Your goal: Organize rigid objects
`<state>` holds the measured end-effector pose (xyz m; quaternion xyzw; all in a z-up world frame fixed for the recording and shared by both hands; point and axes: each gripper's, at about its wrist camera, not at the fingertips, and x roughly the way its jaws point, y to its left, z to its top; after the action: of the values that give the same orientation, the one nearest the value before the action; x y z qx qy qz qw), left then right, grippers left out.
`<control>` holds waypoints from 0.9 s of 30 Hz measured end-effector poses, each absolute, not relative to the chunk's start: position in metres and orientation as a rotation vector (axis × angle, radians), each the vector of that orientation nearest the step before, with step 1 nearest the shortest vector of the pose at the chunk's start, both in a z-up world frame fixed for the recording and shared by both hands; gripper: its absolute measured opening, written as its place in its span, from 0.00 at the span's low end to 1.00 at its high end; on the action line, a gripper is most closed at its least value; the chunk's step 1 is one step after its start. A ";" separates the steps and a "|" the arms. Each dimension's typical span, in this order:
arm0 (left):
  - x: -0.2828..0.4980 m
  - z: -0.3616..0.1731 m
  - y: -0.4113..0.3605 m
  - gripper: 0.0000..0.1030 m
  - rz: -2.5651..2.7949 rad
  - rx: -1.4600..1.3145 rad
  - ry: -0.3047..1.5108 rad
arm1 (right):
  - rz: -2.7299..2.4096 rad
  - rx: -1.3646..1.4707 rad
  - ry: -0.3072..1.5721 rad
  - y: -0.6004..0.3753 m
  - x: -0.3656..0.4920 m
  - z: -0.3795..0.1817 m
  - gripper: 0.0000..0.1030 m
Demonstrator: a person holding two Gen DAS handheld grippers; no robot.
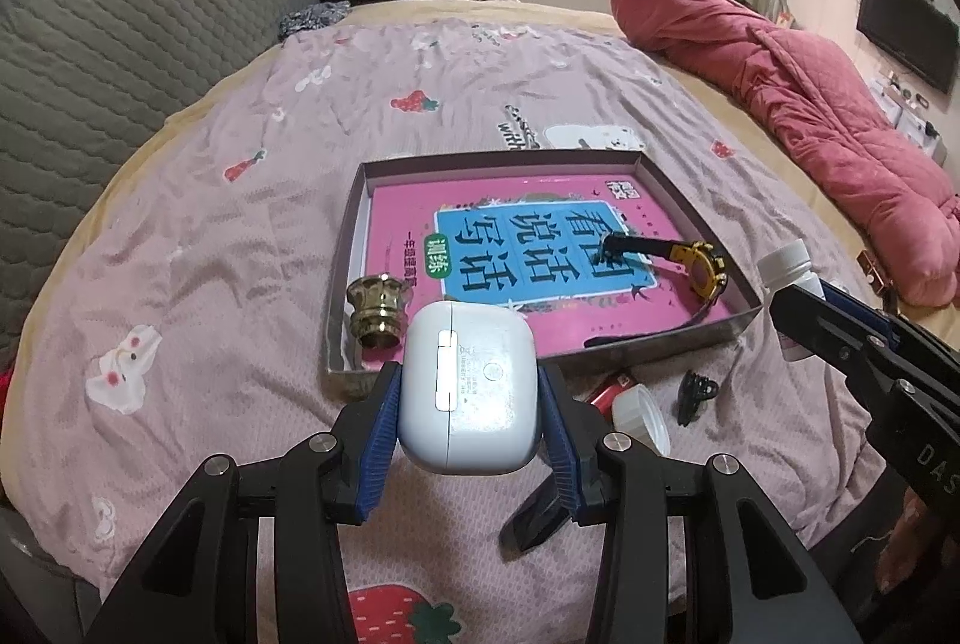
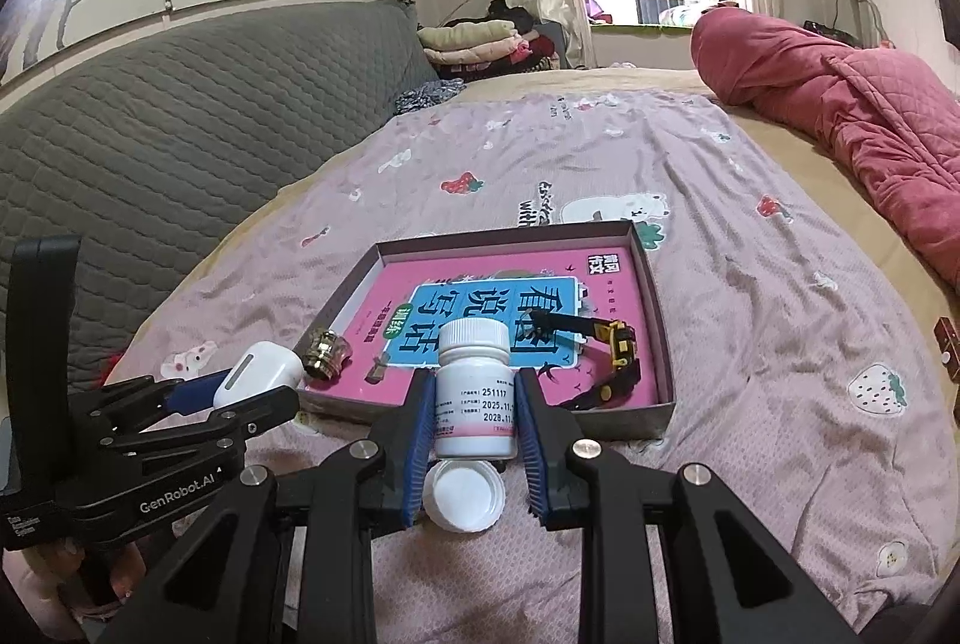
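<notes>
My left gripper (image 1: 469, 392) is shut on a white earbud case (image 1: 468, 380), held above the bedsheet just short of the shallow box (image 1: 690, 200). My right gripper (image 2: 474, 404) is shut on a white pill bottle (image 2: 475, 392), upright, also in front of the box (image 2: 657, 308). Inside the box lie a pink book (image 1: 408, 224), a brass cap (image 1: 378, 305) at the near left corner and a yellow-black watch (image 1: 705, 269) at the right. The bottle (image 1: 789, 272) and right gripper (image 1: 780, 296) show at the right of the left wrist view.
On the sheet under the grippers lie a white lid (image 2: 462, 494), a red item (image 1: 612, 386) and a small black clip (image 1: 696, 392). A pink quilt (image 1: 810, 104) is bundled along the right of the bed. A grey padded headboard (image 1: 120, 62) stands at the left.
</notes>
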<state>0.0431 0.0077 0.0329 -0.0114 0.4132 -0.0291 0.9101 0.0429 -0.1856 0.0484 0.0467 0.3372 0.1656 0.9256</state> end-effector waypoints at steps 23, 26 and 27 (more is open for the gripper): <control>0.073 0.022 0.029 0.44 -0.027 -0.081 0.873 | 0.287 0.136 0.690 -0.202 0.068 0.037 0.26; 0.079 0.018 0.036 0.44 -0.010 -0.085 0.879 | 0.294 0.138 0.690 -0.202 0.072 0.034 0.26; 0.081 0.017 0.038 0.44 -0.005 -0.086 0.881 | 0.296 0.137 0.689 -0.201 0.074 0.033 0.26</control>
<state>0.0805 0.0377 0.0175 -0.0418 0.4263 -0.0025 0.9036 0.0739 -0.2011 0.0335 0.0667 0.3360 0.1444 0.9283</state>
